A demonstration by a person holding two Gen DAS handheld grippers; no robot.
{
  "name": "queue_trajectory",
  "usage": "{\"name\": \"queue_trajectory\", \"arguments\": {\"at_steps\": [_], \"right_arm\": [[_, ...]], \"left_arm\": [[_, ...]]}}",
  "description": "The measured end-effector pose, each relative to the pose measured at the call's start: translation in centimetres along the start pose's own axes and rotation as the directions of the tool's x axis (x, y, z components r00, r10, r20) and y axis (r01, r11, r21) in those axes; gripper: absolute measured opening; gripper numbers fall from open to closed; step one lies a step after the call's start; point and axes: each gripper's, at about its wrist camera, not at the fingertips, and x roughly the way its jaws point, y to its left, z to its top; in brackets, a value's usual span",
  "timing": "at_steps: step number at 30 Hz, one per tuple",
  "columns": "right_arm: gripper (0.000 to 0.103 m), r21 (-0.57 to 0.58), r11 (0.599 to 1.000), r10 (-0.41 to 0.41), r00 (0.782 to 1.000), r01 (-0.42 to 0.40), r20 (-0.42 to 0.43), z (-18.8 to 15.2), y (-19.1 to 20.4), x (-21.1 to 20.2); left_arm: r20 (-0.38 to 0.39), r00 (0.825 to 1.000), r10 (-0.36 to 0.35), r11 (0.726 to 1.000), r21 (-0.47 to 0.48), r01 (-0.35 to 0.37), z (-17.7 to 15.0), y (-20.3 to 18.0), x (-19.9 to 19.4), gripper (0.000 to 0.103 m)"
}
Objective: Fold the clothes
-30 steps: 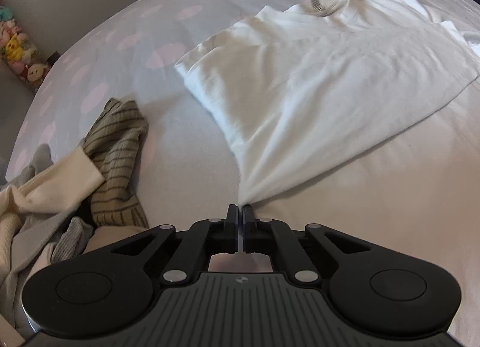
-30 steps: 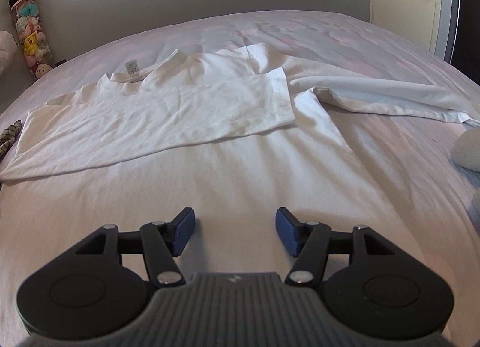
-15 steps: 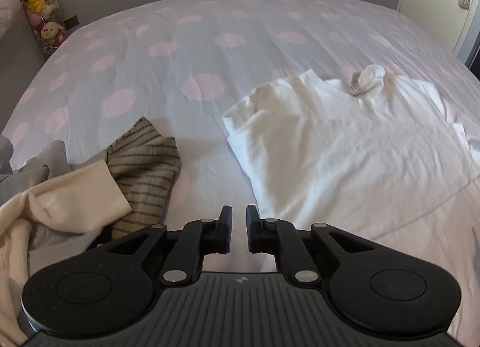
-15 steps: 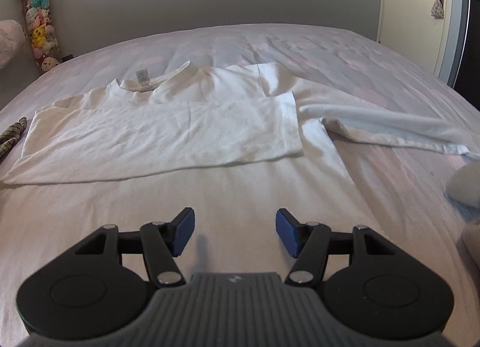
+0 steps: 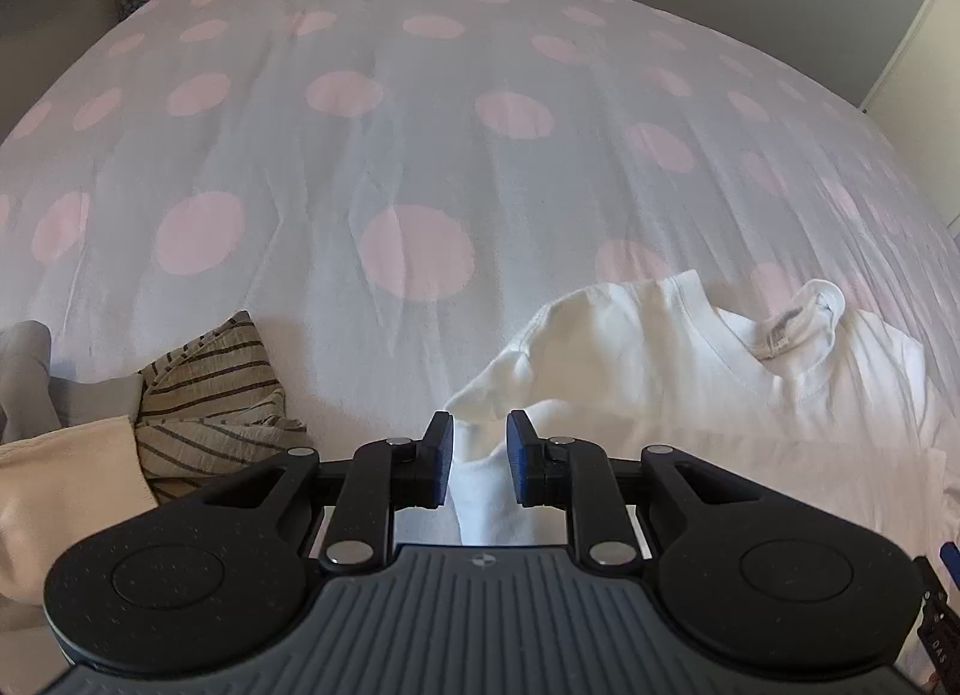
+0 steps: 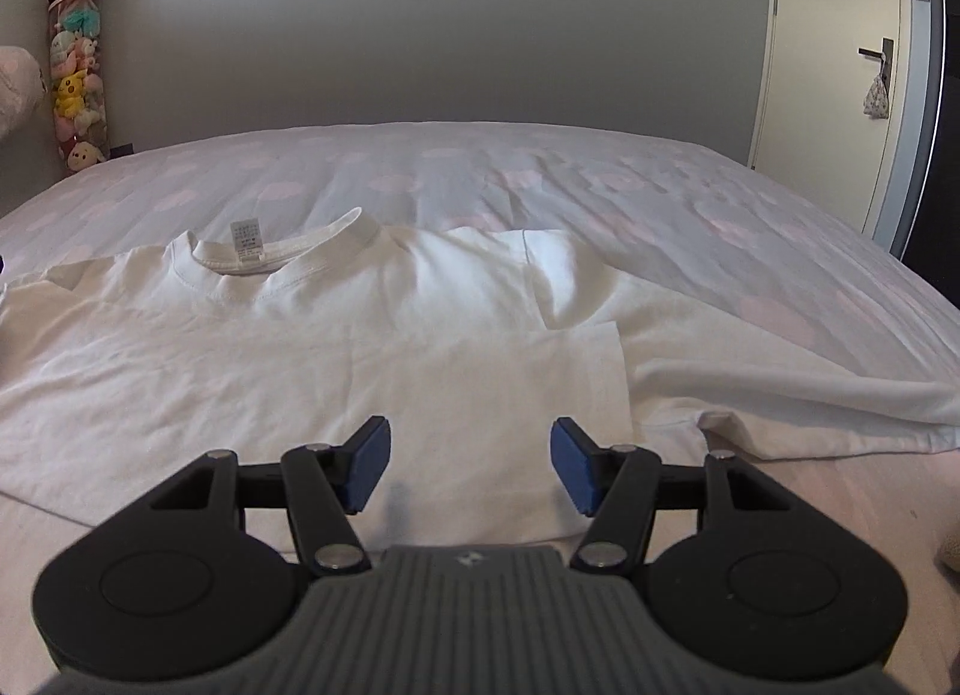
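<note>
A white long-sleeved shirt lies flat on the bed, collar and label at the far side, one sleeve folded across its body and the other sleeve trailing right. My left gripper hovers over the shirt's folded shoulder edge. Its jaws are opening, with white cloth showing in the gap below them and neither pad pressing on it. My right gripper stands open above the folded sleeve's end, holding nothing.
The bed wears a white cover with pink dots. A heap of clothes sits left of the shirt: a striped garment, a cream one, a grey one. Plush toys stand by the wall; a door is at right.
The left gripper was shut on the shirt's corner, let it go and opened while swinging up toward the shoulder. The right gripper moved forward over the shirt, still open.
</note>
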Motion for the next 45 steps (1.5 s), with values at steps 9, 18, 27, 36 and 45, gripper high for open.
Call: {"name": "queue_trajectory", "arguments": {"at_steps": [9,18,27,36,45], "right_arm": [[0.063,0.011,1.000,0.015,1.000,-0.015,-0.013,-0.3,0.0,0.5],[0.063,0.001,1.000,0.011,0.999,-0.011,-0.038,-0.7,0.2,1.4],[0.063,0.051,0.999,0.011,0.998,-0.008,-0.069,-0.9,-0.6,2.1],[0.064,0.102,0.995,0.010,0.996,-0.001,-0.091,-0.7,-1.6,2.1],[0.066,0.286,0.958,0.038,0.997,-0.018,-0.065,-0.6,-5.1,1.7]], "left_arm": [[-0.050,0.993,0.110,0.994,0.033,-0.109,1.2,-0.7,2.4,0.000],[-0.066,0.984,0.164,0.986,-0.007,-0.164,2.4,1.6,4.0,0.000],[0.072,0.992,0.100,0.995,-0.025,-0.098,1.3,1.4,1.0,0.002],[-0.053,0.998,0.021,0.988,0.151,-0.013,-7.1,-1.6,1.6,0.002],[0.033,0.999,0.019,0.996,0.084,-0.021,-9.8,-2.8,-2.0,0.005]]}}
